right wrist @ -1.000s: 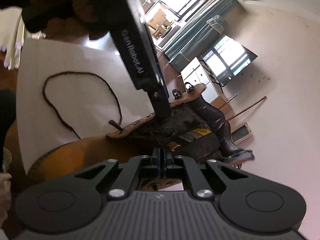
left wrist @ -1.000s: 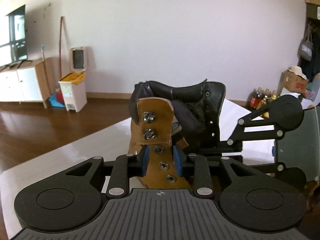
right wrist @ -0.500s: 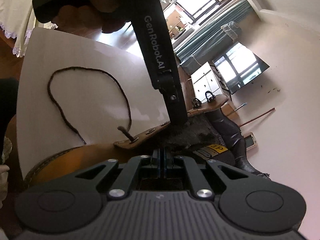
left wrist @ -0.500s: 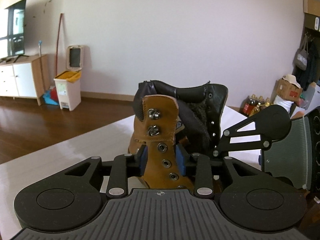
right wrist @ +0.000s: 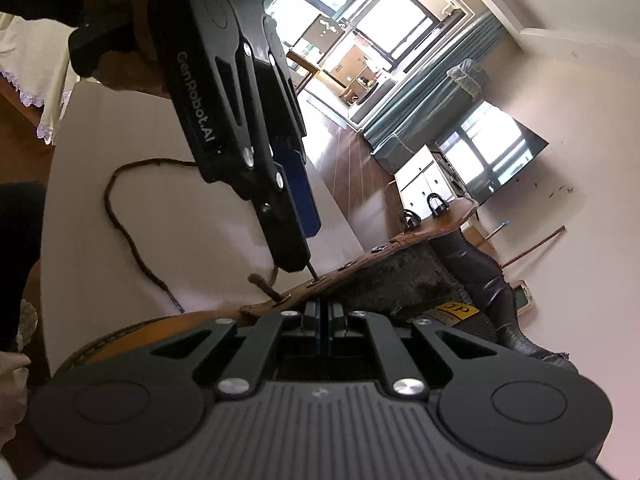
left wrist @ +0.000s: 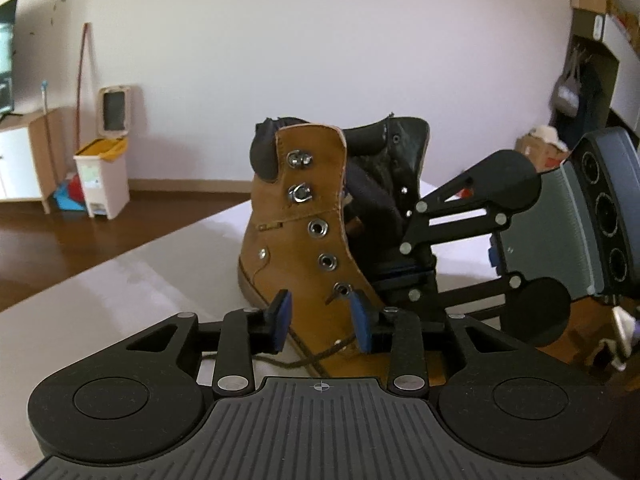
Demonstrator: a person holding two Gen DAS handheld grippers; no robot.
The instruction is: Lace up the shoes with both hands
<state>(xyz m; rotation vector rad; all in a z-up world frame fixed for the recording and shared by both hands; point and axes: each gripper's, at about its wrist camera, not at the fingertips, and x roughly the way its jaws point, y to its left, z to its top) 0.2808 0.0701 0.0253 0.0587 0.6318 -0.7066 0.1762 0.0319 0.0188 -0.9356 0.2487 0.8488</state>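
Left gripper (left wrist: 322, 320): jaws were parted, blue pads on either side of the boot's eyelet flap without pressing on it. They'd just been closing a bit, flap between them. Nothing gripped as far as I could see.
Left gripper from the other side (right wrist: 298, 248): in the right wrist view it came down at a slant, and a thin dark stub stuck out at its tip right at an eyelet. Couldn't tell if the tip touched the leather.
Right gripper (right wrist: 324, 320): clamped tight, pads together. The fingertips were tucked in at the boot's opening, so whether anything was pinched there, honestly couldn't tell.
Boot (left wrist: 308, 216): tan leather, standing upright on the white table (left wrist: 120, 280), dark lining and tongue partly hidden behind the flap. Toe end cut off by the left gripper's body.
Lace (right wrist: 128, 216): dark brown, looped loosely over the table, one end poking up through the lowest eyelet. Part of the loop disappeared behind the left gripper.
Lace tip at eyelet (left wrist: 340, 292): short bit visible, kinda small.
Hand (right wrist: 132, 64): only a bit showed around the left gripper's handle, mostly in shadow.
Bin (left wrist: 103, 176): white with a yellow liner, lid up, against the far wall on the wood floor.
Cabinet (left wrist: 24, 160): cut off at the left edge.
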